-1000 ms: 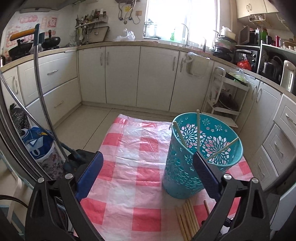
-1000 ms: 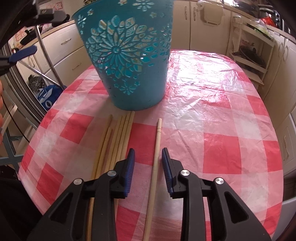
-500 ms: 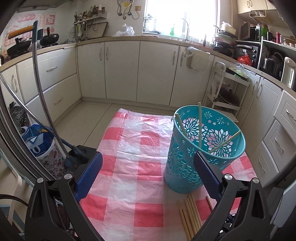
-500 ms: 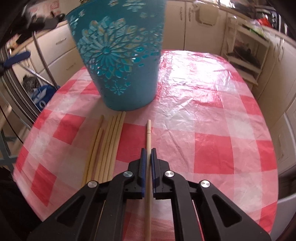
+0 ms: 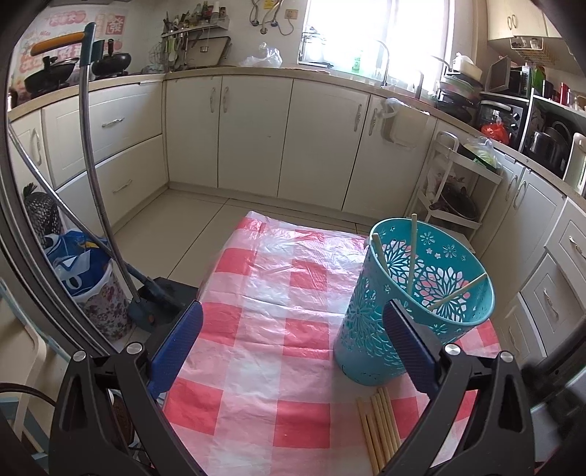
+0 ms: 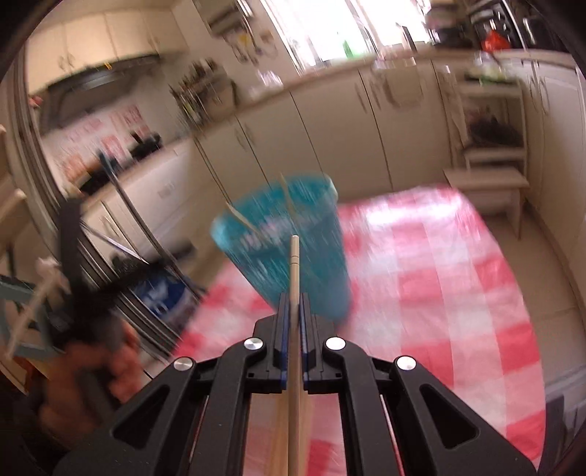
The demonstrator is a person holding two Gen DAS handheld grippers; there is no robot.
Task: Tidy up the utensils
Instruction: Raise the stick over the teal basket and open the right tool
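The right gripper (image 6: 293, 304) is clamped on one wooden chopstick (image 6: 294, 263), its tip raised in front of the blurred teal basket (image 6: 289, 249). The left gripper (image 5: 289, 340) hangs with its jaws wide apart, holding nothing. Three chopsticks lean inside the basket (image 5: 421, 311); about five more (image 5: 379, 424) lie bundled on the red-checked tablecloth (image 5: 278, 304) just beside its base. No writing is readable.

daylight from window (image 5: 373, 33) | right view motion-blurred | fisheye-curved edges
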